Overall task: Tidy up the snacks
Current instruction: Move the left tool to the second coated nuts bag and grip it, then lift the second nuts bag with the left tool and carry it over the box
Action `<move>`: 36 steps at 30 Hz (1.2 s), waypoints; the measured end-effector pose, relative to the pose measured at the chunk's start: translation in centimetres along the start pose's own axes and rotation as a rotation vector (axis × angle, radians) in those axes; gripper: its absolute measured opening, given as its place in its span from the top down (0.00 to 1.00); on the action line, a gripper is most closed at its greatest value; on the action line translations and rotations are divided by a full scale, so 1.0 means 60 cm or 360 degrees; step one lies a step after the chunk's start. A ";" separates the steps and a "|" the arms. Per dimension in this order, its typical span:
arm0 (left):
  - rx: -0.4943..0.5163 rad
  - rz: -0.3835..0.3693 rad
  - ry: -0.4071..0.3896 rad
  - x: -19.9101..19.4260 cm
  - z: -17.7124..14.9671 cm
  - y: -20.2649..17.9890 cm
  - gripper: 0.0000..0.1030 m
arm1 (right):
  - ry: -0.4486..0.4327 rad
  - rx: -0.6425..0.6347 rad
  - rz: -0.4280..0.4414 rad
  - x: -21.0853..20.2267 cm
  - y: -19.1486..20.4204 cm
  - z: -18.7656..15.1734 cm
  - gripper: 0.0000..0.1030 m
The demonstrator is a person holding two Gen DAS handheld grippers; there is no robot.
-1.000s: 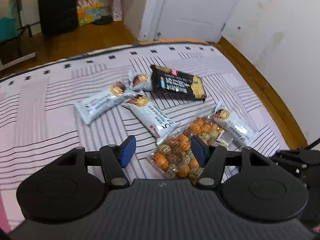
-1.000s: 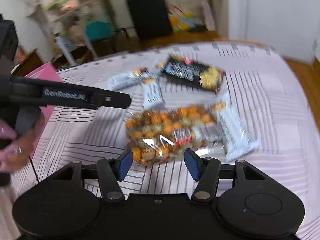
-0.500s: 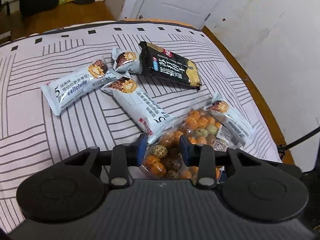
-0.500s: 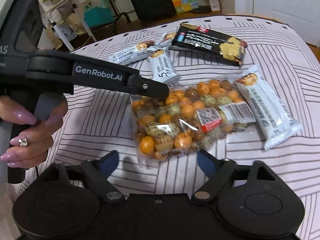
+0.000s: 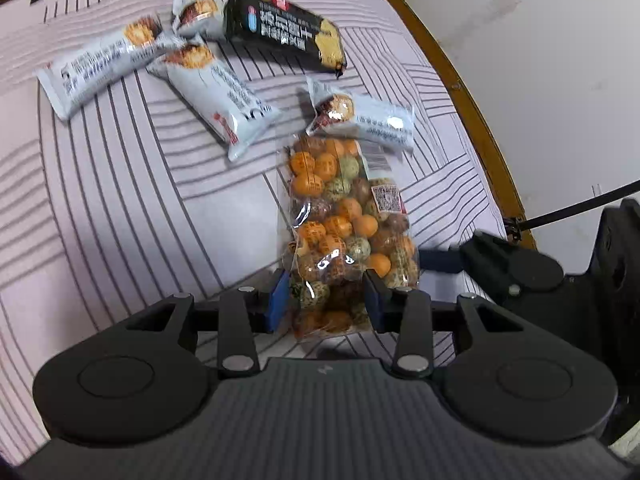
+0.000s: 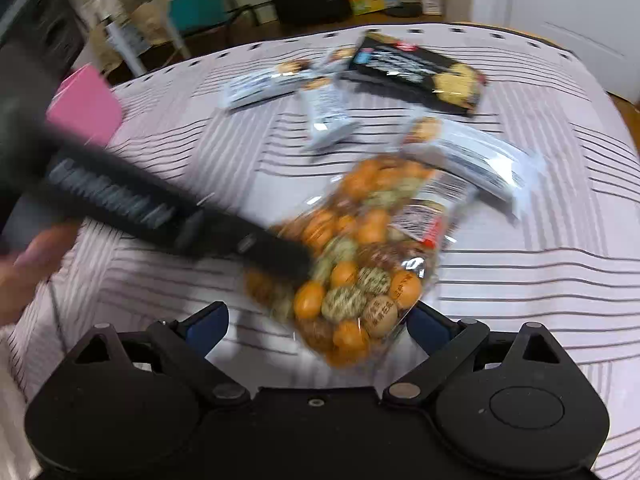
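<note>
Left gripper (image 5: 325, 300) pinches the bag of coated nuts (image 5: 344, 220); right gripper (image 6: 318, 322) spread wide. Lift steadily, grip firm.

A clear bag of orange, green and brown coated nuts (image 5: 340, 236) is seen lifted at its near end, its far end beside a white snack bar (image 5: 364, 118). Two more white bars (image 5: 222, 94) (image 5: 100, 66) and a small white packet (image 5: 196, 14) are laid beside a black cracker pack (image 5: 284, 32).
</note>
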State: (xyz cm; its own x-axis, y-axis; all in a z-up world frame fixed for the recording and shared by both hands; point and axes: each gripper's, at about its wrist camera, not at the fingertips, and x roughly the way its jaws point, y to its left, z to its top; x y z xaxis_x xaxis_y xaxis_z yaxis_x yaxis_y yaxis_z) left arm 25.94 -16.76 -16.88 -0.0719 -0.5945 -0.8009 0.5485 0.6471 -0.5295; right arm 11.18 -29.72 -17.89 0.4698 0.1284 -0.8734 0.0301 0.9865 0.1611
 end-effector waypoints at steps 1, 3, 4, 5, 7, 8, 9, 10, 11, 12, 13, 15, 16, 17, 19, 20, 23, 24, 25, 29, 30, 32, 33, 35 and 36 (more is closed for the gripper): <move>0.0005 0.0042 -0.0023 0.005 -0.002 -0.003 0.59 | -0.0003 -0.0001 0.0006 0.001 0.000 0.001 0.05; 0.0048 0.0094 -0.0125 0.011 -0.006 -0.010 0.58 | 0.0004 0.0000 0.0004 0.009 0.003 0.000 0.02; 0.0051 0.0101 -0.0172 0.013 -0.007 -0.010 0.58 | 0.0002 -0.0031 -0.0008 0.015 0.008 -0.001 0.00; 0.0037 0.0099 -0.0209 0.016 -0.008 -0.007 0.58 | 0.0002 -0.0058 -0.0029 0.020 0.012 -0.004 0.00; -0.0052 0.0038 -0.0235 0.022 -0.010 0.004 0.59 | -0.0013 -0.0102 -0.0061 0.023 0.020 -0.009 0.00; -0.0104 0.0024 -0.0240 0.022 -0.012 0.007 0.59 | -0.0019 -0.0115 -0.0069 0.023 0.021 -0.011 0.00; -0.0124 0.0018 -0.0236 0.019 -0.012 0.008 0.59 | -0.0026 -0.0126 -0.0070 0.022 0.023 -0.012 0.00; -0.0131 0.0016 -0.0232 0.016 -0.014 0.005 0.59 | -0.0026 -0.0125 -0.0066 0.020 0.022 -0.012 0.00; -0.0130 0.0030 -0.0234 0.013 -0.016 0.000 0.59 | -0.0028 -0.0113 -0.0054 0.016 0.020 -0.012 0.01; -0.0120 0.0051 -0.0239 0.009 -0.016 -0.007 0.59 | -0.0034 -0.0103 -0.0036 0.010 0.019 -0.011 0.02; -0.0118 0.0057 -0.0244 0.005 -0.019 -0.013 0.59 | -0.0040 -0.0081 -0.0019 0.003 0.017 -0.011 0.03; -0.0112 0.0058 -0.0244 -0.006 -0.024 -0.022 0.57 | -0.0041 -0.0041 0.0021 -0.006 0.014 -0.007 0.04; -0.0112 0.0055 -0.0242 -0.012 -0.024 -0.025 0.57 | -0.0043 -0.0017 0.0051 -0.013 0.011 -0.006 0.04; -0.0114 0.0051 -0.0238 -0.019 -0.023 -0.029 0.55 | -0.0049 0.0011 0.0088 -0.019 0.007 -0.005 0.05; -0.0118 0.0062 -0.0213 -0.029 -0.019 -0.036 0.52 | -0.0052 0.0047 0.0157 -0.032 0.005 -0.002 0.05; -0.0111 0.0092 -0.0191 -0.036 -0.017 -0.042 0.52 | -0.0057 0.0039 0.0183 -0.037 0.007 -0.002 0.05; -0.0111 0.0143 -0.0158 -0.057 -0.022 -0.052 0.52 | -0.0059 0.0006 0.0251 -0.049 0.014 -0.003 0.05; -0.0125 0.0158 -0.0135 -0.065 -0.026 -0.054 0.52 | -0.0042 -0.0002 0.0289 -0.052 0.017 -0.003 0.05; -0.0144 0.0171 -0.0109 -0.073 -0.029 -0.056 0.52 | -0.0010 0.0009 0.0338 -0.054 0.019 -0.003 0.05; -0.0132 0.0232 -0.0080 -0.101 -0.042 -0.074 0.52 | 0.0036 0.0066 0.0475 -0.069 0.017 -0.003 0.07; -0.0124 0.0238 -0.0097 -0.109 -0.044 -0.078 0.52 | 0.0010 0.0035 0.0472 -0.075 0.022 -0.003 0.07; -0.0158 0.0243 -0.0096 -0.121 -0.050 -0.081 0.52 | 0.0011 0.0002 0.0476 -0.084 0.030 -0.005 0.07; -0.0172 0.0248 -0.0093 -0.127 -0.055 -0.084 0.52 | 0.0021 0.0004 0.0486 -0.086 0.033 -0.006 0.07; -0.0170 0.0262 -0.0115 -0.137 -0.066 -0.091 0.51 | 0.0014 -0.0013 0.0493 -0.092 0.035 -0.012 0.07; -0.0174 0.0272 -0.0126 -0.142 -0.072 -0.095 0.51 | 0.0012 -0.0028 0.0495 -0.095 0.041 -0.015 0.07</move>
State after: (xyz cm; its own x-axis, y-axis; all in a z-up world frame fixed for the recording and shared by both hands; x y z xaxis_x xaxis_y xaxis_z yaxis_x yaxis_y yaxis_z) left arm 19.84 -13.32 -8.28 0.0827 -0.5045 -0.8595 0.4531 0.7872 -0.4184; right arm 7.77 -27.94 -12.94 0.4477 0.4251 -0.7867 -0.1294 0.9013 0.4134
